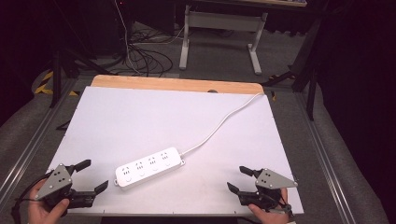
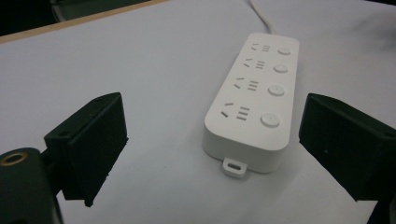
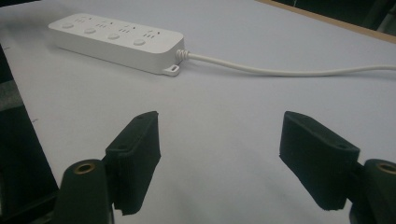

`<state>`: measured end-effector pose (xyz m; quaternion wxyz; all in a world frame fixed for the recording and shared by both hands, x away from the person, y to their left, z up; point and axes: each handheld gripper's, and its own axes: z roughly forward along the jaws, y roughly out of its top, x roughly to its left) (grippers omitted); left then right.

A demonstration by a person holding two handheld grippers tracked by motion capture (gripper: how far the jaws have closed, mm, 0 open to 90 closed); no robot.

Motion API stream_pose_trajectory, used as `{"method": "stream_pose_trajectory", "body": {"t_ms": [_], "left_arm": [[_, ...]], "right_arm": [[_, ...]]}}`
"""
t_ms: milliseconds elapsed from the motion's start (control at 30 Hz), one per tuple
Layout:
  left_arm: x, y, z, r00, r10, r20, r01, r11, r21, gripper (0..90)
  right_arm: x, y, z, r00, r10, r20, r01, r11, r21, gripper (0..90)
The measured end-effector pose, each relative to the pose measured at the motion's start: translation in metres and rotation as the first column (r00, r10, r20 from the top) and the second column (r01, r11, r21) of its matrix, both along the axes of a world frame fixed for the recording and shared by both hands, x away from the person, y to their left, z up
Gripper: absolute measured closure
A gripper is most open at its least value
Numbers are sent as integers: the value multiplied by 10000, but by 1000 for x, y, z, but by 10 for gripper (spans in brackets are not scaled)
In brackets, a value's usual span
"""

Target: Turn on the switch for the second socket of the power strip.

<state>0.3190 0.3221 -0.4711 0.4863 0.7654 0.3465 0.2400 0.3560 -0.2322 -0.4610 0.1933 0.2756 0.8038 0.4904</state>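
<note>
Both claws we are holding spread and empty at the worktop's [image 1: 140,112] near edge, left claw [image 1: 88,176] facing the strip [image 1: 149,167], right claw [image 1: 243,178] apart, strip lying between them, cord [image 1: 224,122] trailing away.

A white-covered counter [image 1: 140,116] with a wooden far edge [image 1: 177,84] is seen. Beyond it, tangled cables [image 1: 144,58] and a grey table frame [image 1: 219,35] are set on grey floor.

Beyond the tongs, past the white-topped bench [image 1: 140,116], grey carpet [image 1: 219,51] runs to a white-legged desk [image 1: 219,21]; black cables [image 1: 144,58] tangle against darkness.
</note>
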Motion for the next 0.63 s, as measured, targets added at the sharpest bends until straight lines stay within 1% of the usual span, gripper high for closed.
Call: {"method": "stream_pose_trajectory", "body": {"t_ms": [100, 200, 300, 333, 400, 500, 567, 633], "left_arm": [[-2, 2, -5, 9999, 137, -91, -136, 9998, 139, 85], [-4, 5, -9, 9993, 238, -301, -247, 9993, -292, 87], [-3, 9, -9, 9992, 257, -303, -279, 9968, -751, 91], [-3, 10, -9, 9993, 285, -261, -306, 9963, -804, 91], [-2, 11, -9, 9993, 334, -166, -345, 9967, -735, 94], [-3, 12, -9, 9997, 260, -25, -261, 9973, -683, 94], [-2, 13, -9, 9997, 72, 212, -64, 9993, -363, 93], [-2, 14, -8, 9995, -51, 318, 57, 9998, -183, 91]], "right_arm": [[0, 0, 0, 10000, -10, -23, 10, 10000, 19, 292], [1, 0, 0, 10000, 0, -14, 0, 10000, 22, 292], [1, -1, -1, 10000, -49, -22, 49, 10000, 0, 292], [1, -1, -1, 10000, -47, -29, 47, 10000, 0, 292], [1, -1, -1, 10000, -29, -29, 29, 10000, -2, 292], [1, 0, -1, 10000, -17, -21, 17, 10000, -12, 292], [1, 0, -1, 10000, -22, -9, 22, 10000, -19, 292], [1, -1, -1, 10000, -36, -4, 36, 10000, -18, 292]]}}
